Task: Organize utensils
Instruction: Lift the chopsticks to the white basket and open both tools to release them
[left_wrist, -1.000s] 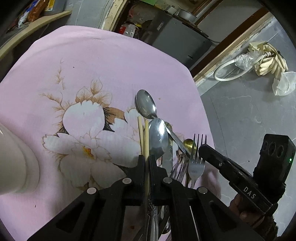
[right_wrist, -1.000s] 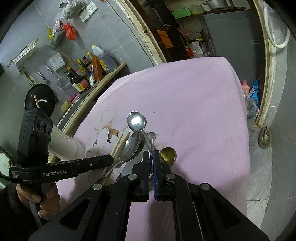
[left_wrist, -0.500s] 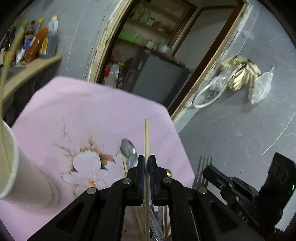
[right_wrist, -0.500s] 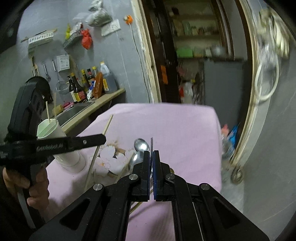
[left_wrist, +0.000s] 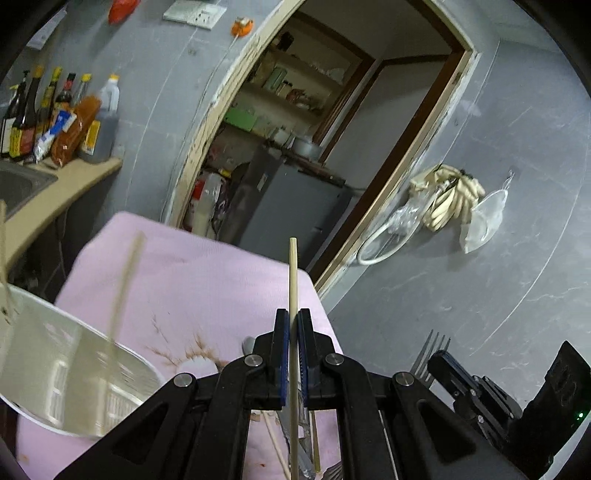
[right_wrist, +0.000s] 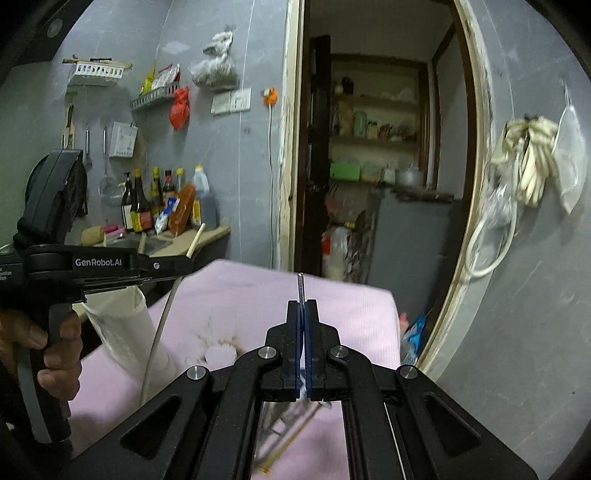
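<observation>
While the left gripper (left_wrist: 292, 325) pinches a chopstick (left_wrist: 293, 280) upright, the right gripper (right_wrist: 303, 314) is clamped on a fork (left_wrist: 430, 350), both held above the pink cloth (left_wrist: 207, 280); the white cup (left_wrist: 55, 373) stands just left.

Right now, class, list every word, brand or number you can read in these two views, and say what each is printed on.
"GenRobot.AI": on the side of the left tongs, seen in the right wrist view.
Bottle labels on the counter: too blurred to read.
No other readable text.
</observation>
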